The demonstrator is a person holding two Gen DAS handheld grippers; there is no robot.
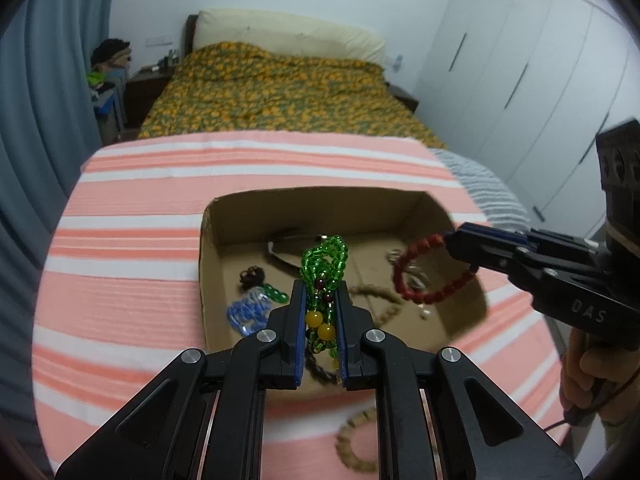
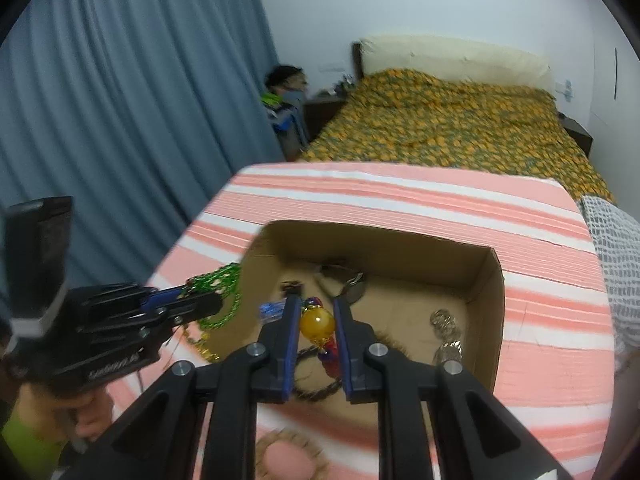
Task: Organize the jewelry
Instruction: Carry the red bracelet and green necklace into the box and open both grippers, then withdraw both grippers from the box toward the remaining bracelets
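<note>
Reading "DAS", right claw point(image 1: 448, 240) grips red bracelet point(image 1: 430, 270).

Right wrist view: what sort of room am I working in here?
Most likely a home bedroom. A bed with an orange patterned cover and a pillow stands behind the striped work surface, a nightstand sits beside it, and a blue curtain hangs along the left.
</note>
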